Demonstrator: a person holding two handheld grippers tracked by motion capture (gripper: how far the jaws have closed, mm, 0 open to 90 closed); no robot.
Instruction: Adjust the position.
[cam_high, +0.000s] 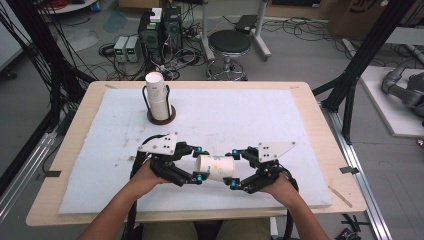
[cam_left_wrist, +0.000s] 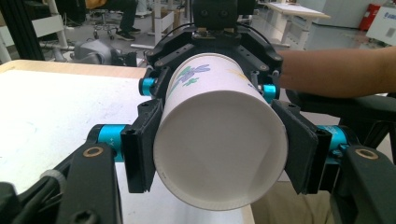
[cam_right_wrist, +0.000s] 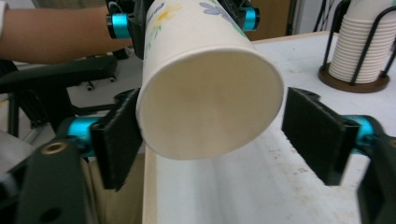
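A white paper cup (cam_high: 216, 167) with a flower print lies level in the air between my two grippers, above the front of the white mat (cam_high: 260, 115). My left gripper (cam_high: 197, 164) is shut on its mouth end; in the left gripper view both pads press the cup (cam_left_wrist: 219, 140) at its sides. My right gripper (cam_high: 233, 169) straddles the base end. In the right gripper view one pad (cam_right_wrist: 116, 140) touches the cup (cam_right_wrist: 210, 98), while the other pad (cam_right_wrist: 317, 135) stands off with a gap.
A stack of paper cups (cam_high: 159, 100) stands in a black wire holder on a brown base at the mat's back left, also seen as the stack (cam_right_wrist: 362, 46). The wooden table (cam_high: 320, 115) frames the mat. A stool (cam_high: 229, 42) sits beyond it.
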